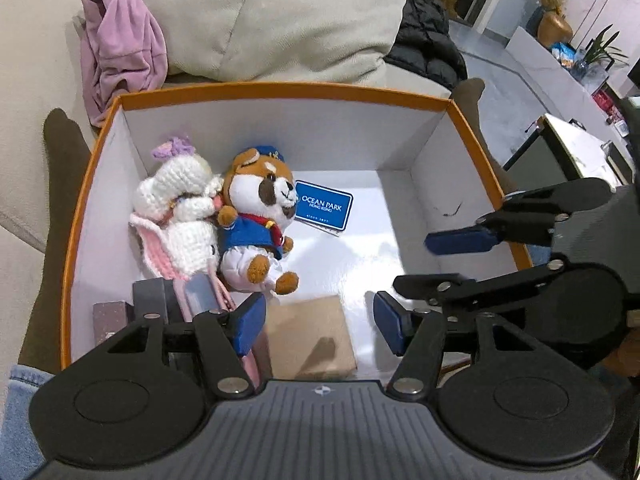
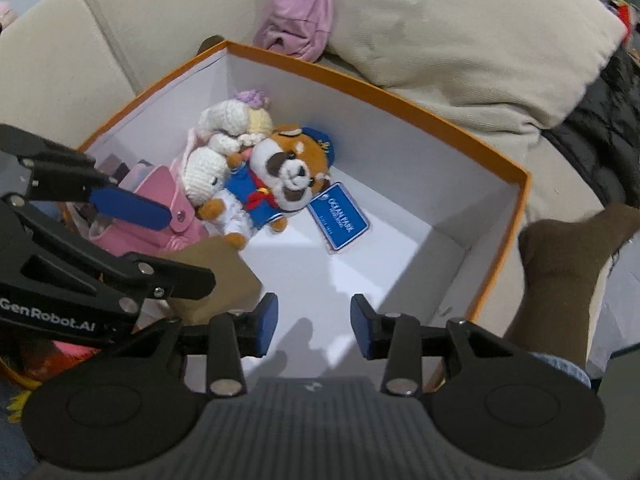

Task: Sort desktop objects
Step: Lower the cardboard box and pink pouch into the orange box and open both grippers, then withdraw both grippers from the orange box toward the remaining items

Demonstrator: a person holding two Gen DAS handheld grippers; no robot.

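Note:
An orange-rimmed white box (image 1: 280, 90) (image 2: 400, 92) holds a brown plush dog in a blue sailor suit (image 1: 256, 216) (image 2: 280, 176), a white crochet doll (image 1: 180, 208) (image 2: 216, 148), a blue Ocean Park card (image 1: 323, 208) (image 2: 340, 216), a pink case (image 2: 160, 216) and a tan flat packet (image 1: 312, 340) (image 2: 224, 276). My left gripper (image 1: 320, 326) is open and empty above the tan packet. My right gripper (image 2: 314, 330) is open and empty over the bare box floor. Each gripper shows in the other's view, the right (image 1: 420, 268) and the left (image 2: 176, 240).
The box sits on a beige sofa with a big cushion (image 1: 272, 16), a pink garment (image 1: 116, 48) and a black jacket (image 1: 428, 40) behind it. Feet in brown socks (image 2: 560, 264) flank the box. A dark small box (image 1: 110, 312) stands in the near-left corner.

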